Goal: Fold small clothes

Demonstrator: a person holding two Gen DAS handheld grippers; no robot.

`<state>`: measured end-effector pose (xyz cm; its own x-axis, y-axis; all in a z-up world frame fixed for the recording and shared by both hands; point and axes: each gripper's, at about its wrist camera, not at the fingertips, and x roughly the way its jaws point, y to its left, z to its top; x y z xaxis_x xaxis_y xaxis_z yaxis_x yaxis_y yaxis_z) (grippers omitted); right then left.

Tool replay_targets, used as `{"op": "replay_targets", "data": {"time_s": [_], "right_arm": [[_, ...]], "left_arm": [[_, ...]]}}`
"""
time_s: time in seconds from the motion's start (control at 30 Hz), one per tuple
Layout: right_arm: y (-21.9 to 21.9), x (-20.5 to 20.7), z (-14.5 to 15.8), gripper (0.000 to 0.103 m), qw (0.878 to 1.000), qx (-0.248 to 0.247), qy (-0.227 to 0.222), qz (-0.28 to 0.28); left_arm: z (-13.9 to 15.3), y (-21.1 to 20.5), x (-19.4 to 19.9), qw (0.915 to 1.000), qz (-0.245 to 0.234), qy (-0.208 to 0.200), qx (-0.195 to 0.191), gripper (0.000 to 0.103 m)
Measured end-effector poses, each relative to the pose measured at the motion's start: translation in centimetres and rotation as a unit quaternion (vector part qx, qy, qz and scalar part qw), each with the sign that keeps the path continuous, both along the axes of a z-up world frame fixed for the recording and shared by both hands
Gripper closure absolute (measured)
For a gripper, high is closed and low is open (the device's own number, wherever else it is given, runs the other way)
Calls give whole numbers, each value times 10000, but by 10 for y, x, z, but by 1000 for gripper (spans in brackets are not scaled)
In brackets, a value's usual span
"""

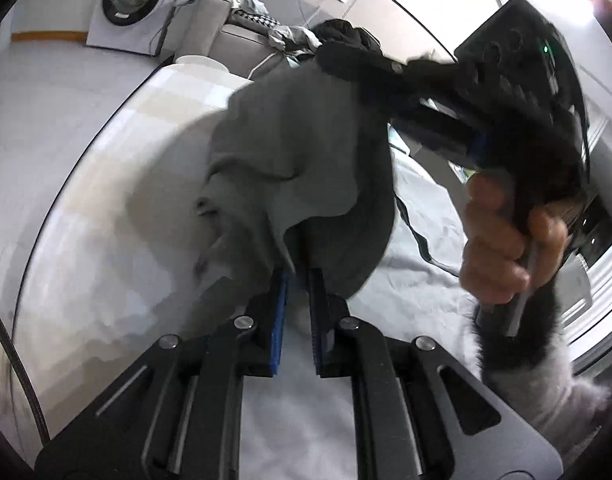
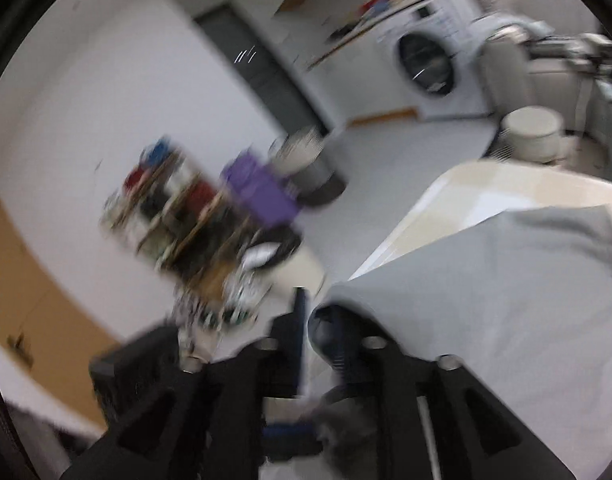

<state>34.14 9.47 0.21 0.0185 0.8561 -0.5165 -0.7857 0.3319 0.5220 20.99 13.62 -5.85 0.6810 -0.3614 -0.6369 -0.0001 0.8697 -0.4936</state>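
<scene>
Grey garment (image 1: 298,168), lifted clear of the white-covered bed (image 1: 106,280) and stretched between both grippers so that it hangs open for folding. Left gripper (image 1: 298,280), at 6 o'clock in its own view, is closed on the lower hem, its blue pads nearly together. Right gripper (image 1: 345,60), reaching in from 2 o'clock and carried by a hand (image 1: 501,240), meets the upper edge; its view is blurred, so whether it pinches the cloth cannot be told. A washing machine (image 1: 134,0) stands at 11 o'clock.
</scene>
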Motion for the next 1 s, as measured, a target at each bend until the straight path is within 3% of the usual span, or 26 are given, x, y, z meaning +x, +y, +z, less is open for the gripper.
{"op": "replay_targets", "data": {"time_s": [0.03,0.17,0.2,0.27,0.3,0.37,0.5,0.6,0.73,0.8,0.87,0.9,0.93,1.0], "right_arm": [[2,-4,0,57,9998,58,71,164],[-23,-8,8,52,9985,475,-95,-271],[-38,-5,8,52,9965,467,-104,-691],[-60,1,6,50,9910,219,-195,-1304],[-75,6,2,49,9834,-130,-334,-1778],[-91,12,-9,48,9786,-335,-313,-2005],[-133,35,-43,48,9576,-873,-22,-2745],[-142,57,-68,48,9534,-959,583,-2800],[-142,84,-91,48,9495,-617,1484,-2694],[-126,90,-93,48,9488,-497,1631,-2661],[-116,95,-93,65,9499,-513,1540,-2671],[-110,95,-94,85,9498,-637,1478,-2684],[-100,96,-93,99,9519,-741,1397,-2623],[-85,89,-80,99,9594,-875,1005,-2485]], "left_arm": [[1,5,-6,10000,72,-16,12,95],[-1,25,-22,9994,326,79,-8,91],[-2,27,-24,9993,364,111,0,91],[-4,30,-25,9992,385,140,-1,91],[-5,32,-25,9991,382,158,-18,91],[-7,30,-22,9992,347,186,-43,91],[-11,22,-13,9993,298,218,-24,91],[-15,16,-7,9993,277,266,13,91],[-19,15,-1,9990,305,338,22,91],[-20,16,1,9988,319,366,24,91],[-19,16,4,9988,314,366,23,91],[-19,16,4,9988,325,371,36,91],[-19,16,5,9988,329,371,36,91],[-19,18,7,9986,364,373,37,91]]}}
